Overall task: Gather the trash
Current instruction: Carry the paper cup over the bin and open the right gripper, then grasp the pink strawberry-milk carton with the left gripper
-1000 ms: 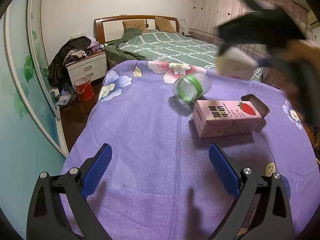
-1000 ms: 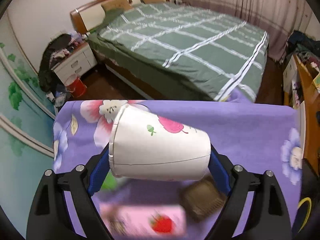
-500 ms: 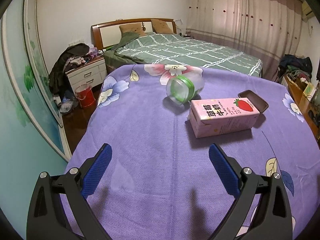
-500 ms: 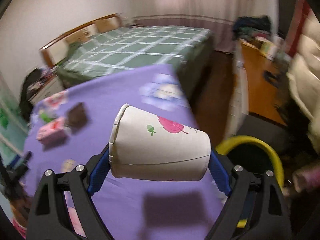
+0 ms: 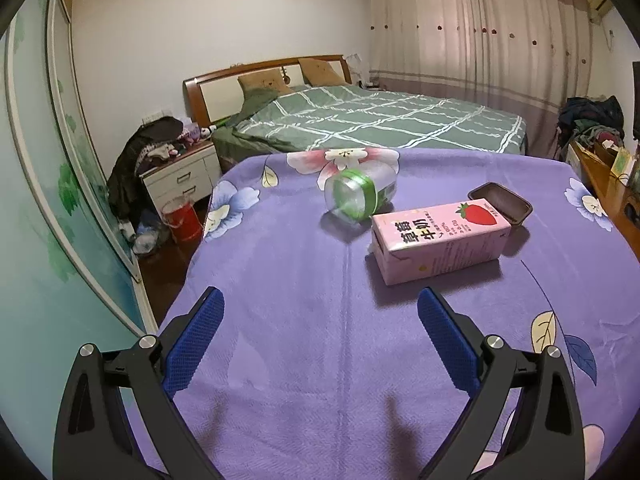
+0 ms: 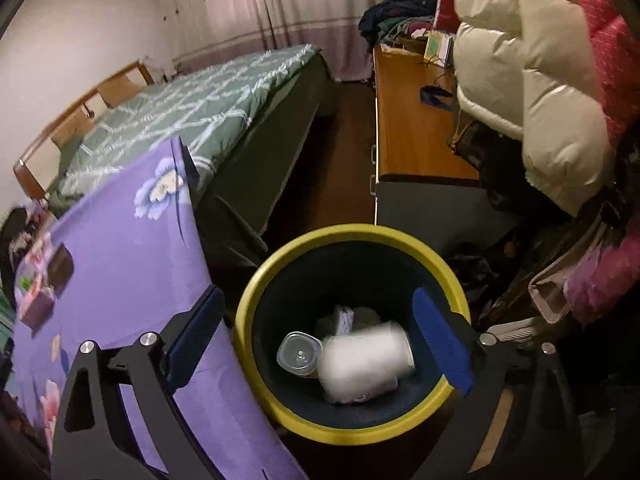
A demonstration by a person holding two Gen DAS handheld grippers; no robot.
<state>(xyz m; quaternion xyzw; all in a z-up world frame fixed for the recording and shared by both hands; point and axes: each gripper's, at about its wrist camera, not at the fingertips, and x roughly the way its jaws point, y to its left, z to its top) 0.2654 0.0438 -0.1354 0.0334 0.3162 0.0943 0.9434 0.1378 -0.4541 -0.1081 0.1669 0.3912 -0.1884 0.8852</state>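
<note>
In the right wrist view my right gripper (image 6: pixel 320 328) hangs over a dark bin with a yellow rim (image 6: pixel 256 280), its jaws opening. A white paper cup (image 6: pixel 364 360) is blurred inside the bin, clear of both pads, beside a clear plastic jar (image 6: pixel 298 354). In the left wrist view my left gripper (image 5: pixel 320 332) stands open above the purple flowered cloth (image 5: pixel 280 280), with nothing between its fingers. Beyond it lie a pink strawberry milk carton (image 5: pixel 440 240), a clear bottle with a green band (image 5: pixel 356 196) on its side, and a small brown tray (image 5: pixel 500 204).
The bin stands on the floor just off the cloth's edge (image 6: pixel 196 240). A wooden desk (image 6: pixel 412 120) and piled quilts and coats (image 6: pixel 540 80) crowd the right. A green checked bed (image 5: pixel 380 120) lies behind the table, with a nightstand (image 5: pixel 180 176) and red bucket (image 5: pixel 182 218) at left.
My right gripper swung from over the table to above the bin, and the white cup left its jaws and dropped in. The left gripper stayed nearly still, open.
</note>
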